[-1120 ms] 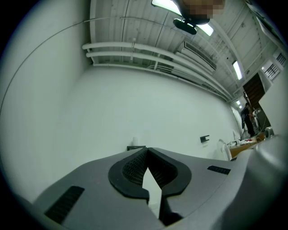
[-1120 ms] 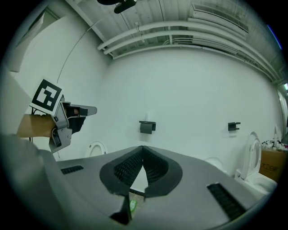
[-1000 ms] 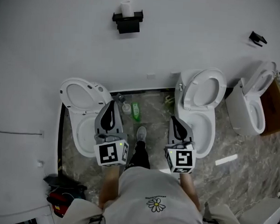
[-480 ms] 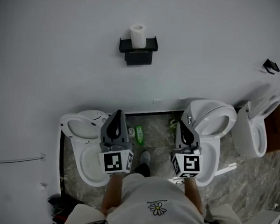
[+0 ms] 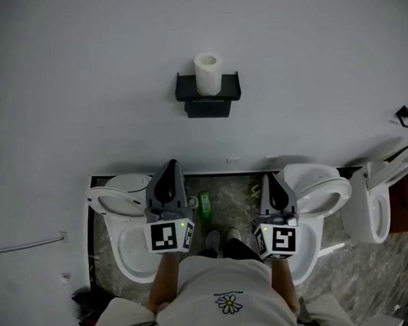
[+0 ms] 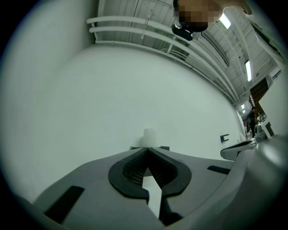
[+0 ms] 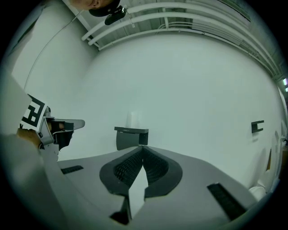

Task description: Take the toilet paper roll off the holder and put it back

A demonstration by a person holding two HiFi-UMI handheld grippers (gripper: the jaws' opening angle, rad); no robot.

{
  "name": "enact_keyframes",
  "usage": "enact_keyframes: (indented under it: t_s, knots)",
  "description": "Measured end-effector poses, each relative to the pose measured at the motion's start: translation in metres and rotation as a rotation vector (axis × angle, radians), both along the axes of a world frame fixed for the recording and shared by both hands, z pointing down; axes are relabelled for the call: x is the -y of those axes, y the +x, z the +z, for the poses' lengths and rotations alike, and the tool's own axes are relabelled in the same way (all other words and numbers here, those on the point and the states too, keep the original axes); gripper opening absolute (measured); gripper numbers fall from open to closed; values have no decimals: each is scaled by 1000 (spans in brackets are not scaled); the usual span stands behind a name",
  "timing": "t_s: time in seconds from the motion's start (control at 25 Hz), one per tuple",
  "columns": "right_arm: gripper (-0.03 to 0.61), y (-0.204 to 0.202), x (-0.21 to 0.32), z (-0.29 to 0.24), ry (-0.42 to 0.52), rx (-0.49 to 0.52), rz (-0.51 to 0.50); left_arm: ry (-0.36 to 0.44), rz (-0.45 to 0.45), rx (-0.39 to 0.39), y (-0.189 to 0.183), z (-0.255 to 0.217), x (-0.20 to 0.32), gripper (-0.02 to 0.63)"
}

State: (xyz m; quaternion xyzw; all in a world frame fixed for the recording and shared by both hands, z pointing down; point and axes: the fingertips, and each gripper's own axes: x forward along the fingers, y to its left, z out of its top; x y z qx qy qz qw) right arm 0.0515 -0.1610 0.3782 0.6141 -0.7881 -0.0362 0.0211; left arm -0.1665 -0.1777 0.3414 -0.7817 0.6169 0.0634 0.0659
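Well beyond left claw (image 5: 170, 164) (shut), roll (image 5: 207, 74)

You hold your grey plastic left gripper (image 5: 170, 165) low in front of your torso, its black ribbed pads (image 6: 131, 170) meeting at the tips with nothing between them. Your matching right gripper (image 5: 271, 177) sits level with it and well apart, jaws likewise together and empty. Both point forward, away from you. Your bare forearms (image 5: 162, 281) run straight back from the black-and-white marker cubes (image 5: 167, 236) to your body.
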Motion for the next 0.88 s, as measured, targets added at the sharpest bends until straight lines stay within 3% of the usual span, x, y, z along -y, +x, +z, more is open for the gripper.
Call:
enact_keyframes:
  t_s: [0.4, 0.88]
  knots:
    - [9, 0, 55, -7, 29, 15, -118, -23, -111, 1, 5, 4, 38, 17]
    - [9, 12, 72, 0, 5, 34, -137, -59, -163, -27, 6, 22, 55, 17]
